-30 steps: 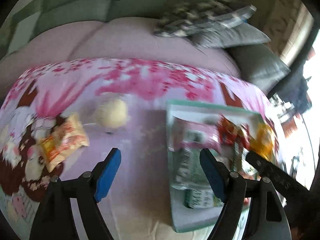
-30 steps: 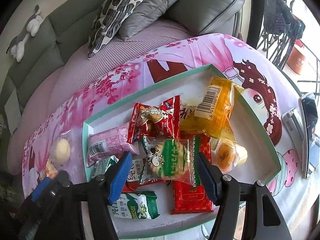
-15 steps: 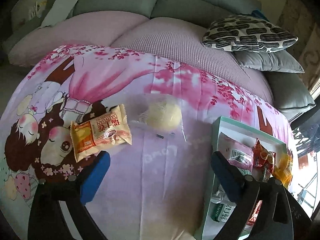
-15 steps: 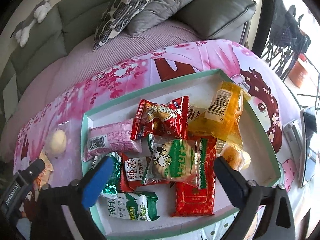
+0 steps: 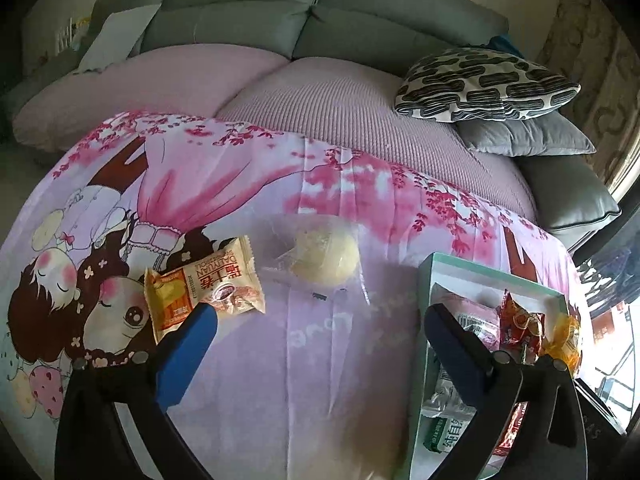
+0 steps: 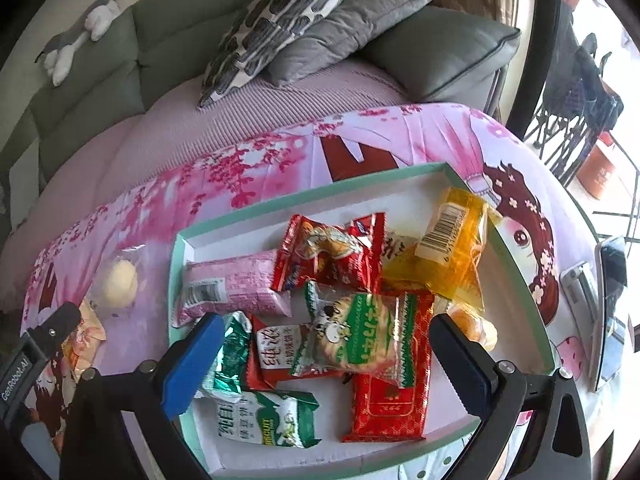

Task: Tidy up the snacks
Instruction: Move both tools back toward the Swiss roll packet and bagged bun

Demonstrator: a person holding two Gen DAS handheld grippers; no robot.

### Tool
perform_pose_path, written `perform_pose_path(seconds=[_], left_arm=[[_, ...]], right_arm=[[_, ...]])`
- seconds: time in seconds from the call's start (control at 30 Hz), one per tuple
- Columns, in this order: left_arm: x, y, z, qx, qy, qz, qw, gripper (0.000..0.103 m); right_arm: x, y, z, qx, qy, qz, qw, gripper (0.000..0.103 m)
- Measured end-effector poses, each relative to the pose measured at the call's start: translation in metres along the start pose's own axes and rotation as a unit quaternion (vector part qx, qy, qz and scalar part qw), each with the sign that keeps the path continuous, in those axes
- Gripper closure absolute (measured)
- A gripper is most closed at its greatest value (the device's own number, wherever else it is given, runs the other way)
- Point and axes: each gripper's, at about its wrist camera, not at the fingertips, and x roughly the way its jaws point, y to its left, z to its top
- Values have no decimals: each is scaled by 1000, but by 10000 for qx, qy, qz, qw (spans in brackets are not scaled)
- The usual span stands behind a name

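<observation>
Two loose snacks lie on the pink cartoon cloth: an orange-and-white packet (image 5: 204,280) and a pale round bun in clear wrap (image 5: 324,256). My left gripper (image 5: 318,316) hovers just short of them, jaws opening, with nothing between its fingers. Its left fingertip is near the packet's lower edge. The mint-rimmed tray (image 6: 312,192) holds several packs, among them a pink one (image 6: 232,284), a red one (image 6: 332,252), a yellow one (image 6: 448,240) and a green cracker pack (image 6: 360,336). My right gripper (image 6: 326,322) stands open above the tray, gripping nothing.
A grey sofa with a lilac cover (image 5: 340,100) runs behind the table, with a patterned pillow (image 5: 484,84) and grey cushions on it. A phone (image 6: 608,308) lies at the table's right edge. Chair legs (image 6: 568,120) stand beyond.
Both grippers' jaws have spread wider. The left view has swung from the tray leftward onto the bun and the orange packet. The right gripper has stayed over the tray.
</observation>
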Motion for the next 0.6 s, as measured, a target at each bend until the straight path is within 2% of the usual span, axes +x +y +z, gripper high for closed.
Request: perform_pose_path(seconds=[0.27,0.5,0.6], left_arm=[[-8,43,11,-286,-92,338,9990,0],[-21,90,22,-353,-265,930,9947,0],[-24,113,25,-462,-272,1057,9930,0]], right_arm=[[-8,16,-2,-215,-100,101,9997,0],[-15,36,-6,-468,-156,303,9983,0],[-17,47,-8,-523,-158,385,9978,0]])
